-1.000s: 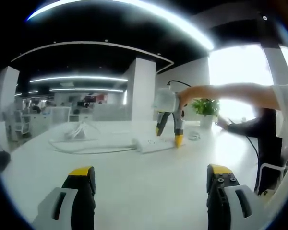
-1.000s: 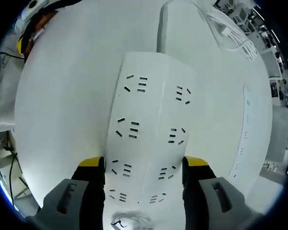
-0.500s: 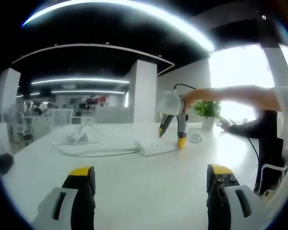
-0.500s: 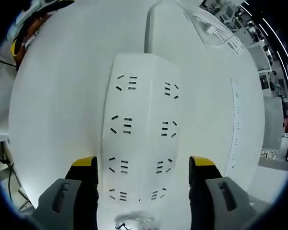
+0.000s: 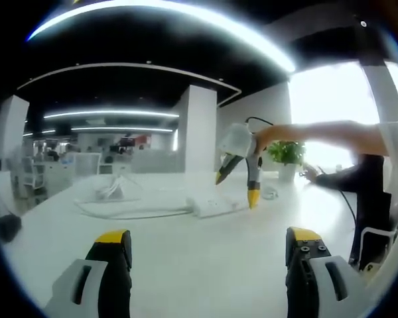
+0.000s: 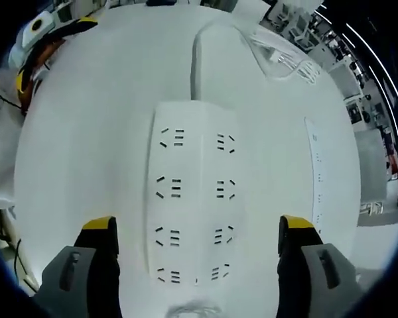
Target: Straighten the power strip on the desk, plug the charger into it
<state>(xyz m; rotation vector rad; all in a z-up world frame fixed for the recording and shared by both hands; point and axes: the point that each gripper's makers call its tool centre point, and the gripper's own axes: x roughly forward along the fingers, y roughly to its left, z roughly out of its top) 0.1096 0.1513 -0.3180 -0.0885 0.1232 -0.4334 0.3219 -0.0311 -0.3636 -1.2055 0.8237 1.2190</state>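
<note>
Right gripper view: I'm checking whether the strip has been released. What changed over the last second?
The right gripper let go of the power strip: its fingers, earlier against the strip's sides, spread wide and backed away. In the left gripper view it has lifted above the strip. The strip stays flat on the desk, its cable running away; the left gripper stays open and idle.

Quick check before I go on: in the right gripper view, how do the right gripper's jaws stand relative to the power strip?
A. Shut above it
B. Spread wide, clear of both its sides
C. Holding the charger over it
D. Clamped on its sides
B. The right gripper has its jaws spread wide, with bare desk showing between each yellow tip and the power strip.
</note>
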